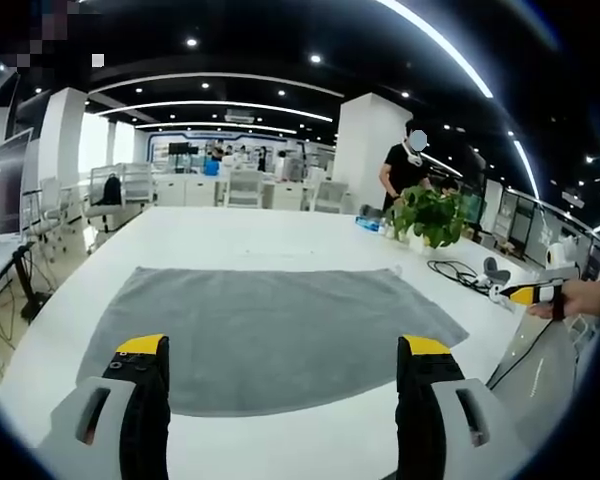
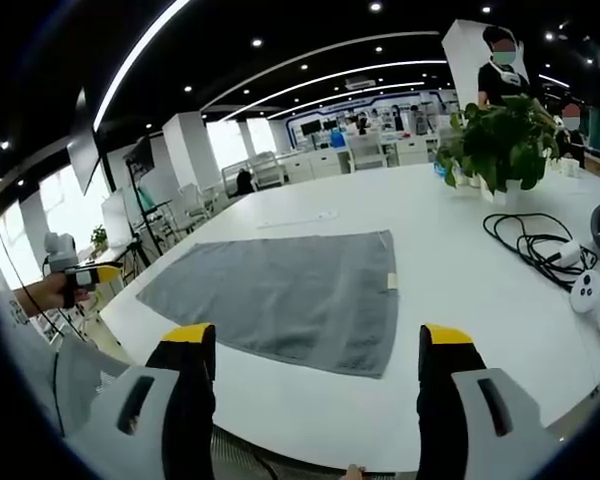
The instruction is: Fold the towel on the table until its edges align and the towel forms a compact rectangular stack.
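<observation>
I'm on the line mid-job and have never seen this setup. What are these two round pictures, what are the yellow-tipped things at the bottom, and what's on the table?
No robot here: a person holds a hand tool with a two-jaw claw in each hand, and a fisheye camera rides on each. The left gripper view looks along the left claw; the right gripper view looks along the right claw. The yellow-tipped bars are each claw's jaws, standing wide apart and holding nothing. On the white table a grey towel lies flat and unfolded. Further along are a potted plant, a black cable and a white controller. People stand in the office behind.
</observation>
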### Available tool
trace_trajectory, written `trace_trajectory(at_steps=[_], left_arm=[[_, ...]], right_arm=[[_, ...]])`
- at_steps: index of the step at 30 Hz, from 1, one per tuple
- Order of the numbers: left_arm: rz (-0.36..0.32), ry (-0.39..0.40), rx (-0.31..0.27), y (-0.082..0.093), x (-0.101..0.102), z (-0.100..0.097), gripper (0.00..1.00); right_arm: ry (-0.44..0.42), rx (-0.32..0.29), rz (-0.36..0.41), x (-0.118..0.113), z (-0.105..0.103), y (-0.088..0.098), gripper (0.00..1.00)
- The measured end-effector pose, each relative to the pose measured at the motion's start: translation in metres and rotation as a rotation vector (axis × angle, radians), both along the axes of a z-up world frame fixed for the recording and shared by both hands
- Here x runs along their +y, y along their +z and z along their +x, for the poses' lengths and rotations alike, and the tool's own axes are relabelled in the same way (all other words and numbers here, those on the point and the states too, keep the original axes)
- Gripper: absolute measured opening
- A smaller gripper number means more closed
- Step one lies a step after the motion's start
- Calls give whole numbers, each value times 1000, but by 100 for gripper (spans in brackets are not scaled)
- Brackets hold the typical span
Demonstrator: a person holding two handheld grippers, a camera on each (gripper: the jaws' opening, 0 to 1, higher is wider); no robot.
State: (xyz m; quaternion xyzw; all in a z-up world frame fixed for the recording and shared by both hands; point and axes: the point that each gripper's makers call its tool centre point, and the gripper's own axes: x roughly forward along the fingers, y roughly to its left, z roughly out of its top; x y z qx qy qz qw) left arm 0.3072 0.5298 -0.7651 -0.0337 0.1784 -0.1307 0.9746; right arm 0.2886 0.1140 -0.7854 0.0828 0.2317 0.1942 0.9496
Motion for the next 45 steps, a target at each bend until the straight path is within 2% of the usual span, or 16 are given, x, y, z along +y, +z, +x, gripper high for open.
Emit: trace_trajectory(at_steps=[3, 15, 37, 45], left_arm=[[-4, 0, 3, 0, -1, 0, 97], [-6, -15, 26, -6, -6, -4, 97], [-11, -36, 31, -5, -13, 0, 97], [-4, -71, 17, 2, -29, 5, 97]], right_arm=[[-7, -1, 26, -1, 0, 1, 84], [-8, 0, 28, 0, 1, 1, 82], [-9, 5, 38, 1, 1, 1, 80], [-7, -4, 55, 1, 3, 5, 79]])
